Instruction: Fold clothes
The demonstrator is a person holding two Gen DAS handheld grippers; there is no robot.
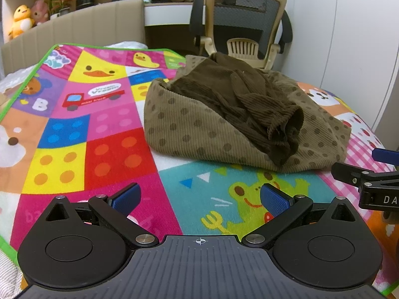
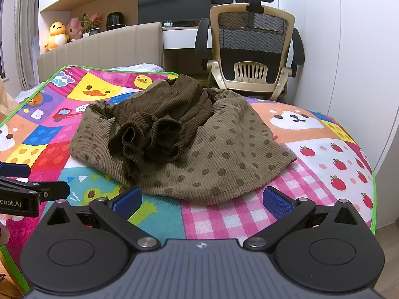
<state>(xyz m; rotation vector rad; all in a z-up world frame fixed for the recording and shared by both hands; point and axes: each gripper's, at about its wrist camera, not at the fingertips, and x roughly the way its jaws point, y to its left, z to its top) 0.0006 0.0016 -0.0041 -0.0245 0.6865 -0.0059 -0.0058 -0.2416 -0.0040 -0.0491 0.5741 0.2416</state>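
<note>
An olive-brown corduroy garment with dark dots [image 1: 199, 129] lies crumpled on a colourful play mat [image 1: 99, 137], with darker brown ruffled fabric [image 1: 251, 104] bunched on top. It also shows in the right wrist view [image 2: 212, 159]. My left gripper [image 1: 200, 199] is open and empty, low over the mat, short of the garment's near edge. My right gripper [image 2: 202, 200] is open and empty, its fingertips close to the garment's near hem. Each gripper shows at the edge of the other's view: the right one [image 1: 369, 174] and the left one [image 2: 30, 186].
The mat [image 2: 311, 169] covers a bed with a beige headboard [image 2: 99, 47]. An office chair [image 2: 251, 49] stands behind the bed by a desk. Plush toys [image 2: 57, 35] sit on a shelf at the back left. A white wall is at the right.
</note>
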